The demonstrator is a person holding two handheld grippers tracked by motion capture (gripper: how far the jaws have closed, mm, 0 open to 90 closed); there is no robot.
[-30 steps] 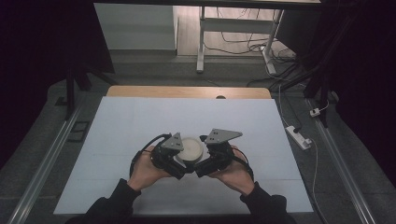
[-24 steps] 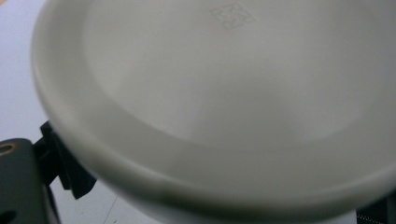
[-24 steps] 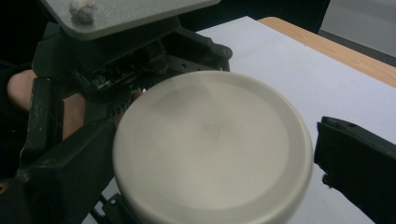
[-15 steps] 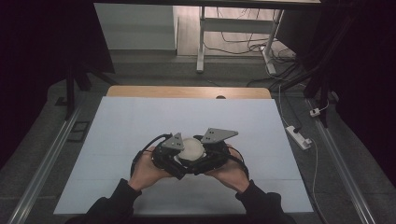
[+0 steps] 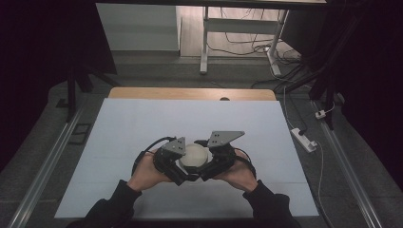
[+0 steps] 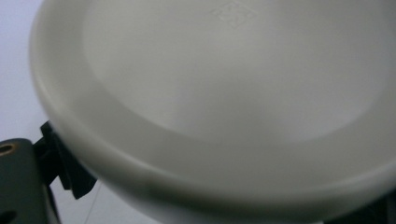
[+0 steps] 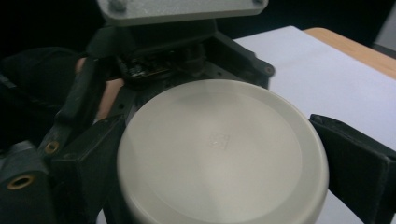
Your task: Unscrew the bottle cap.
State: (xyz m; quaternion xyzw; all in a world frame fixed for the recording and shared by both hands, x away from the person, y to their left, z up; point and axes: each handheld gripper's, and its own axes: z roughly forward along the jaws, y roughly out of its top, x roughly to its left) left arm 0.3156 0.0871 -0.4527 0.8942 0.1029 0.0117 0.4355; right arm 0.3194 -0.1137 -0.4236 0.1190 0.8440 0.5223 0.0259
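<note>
A round cream lid point(image 5: 194, 155), smooth matte plastic with a faint embossed mark, sits near the front of the white table point(image 5: 142, 123), nothing else nearby. The left gripper point(image 5: 177, 164) and right gripper point(image 5: 209, 164) flank it; right jaws clamp its rim, left jaws' grip cannot be told.
</note>
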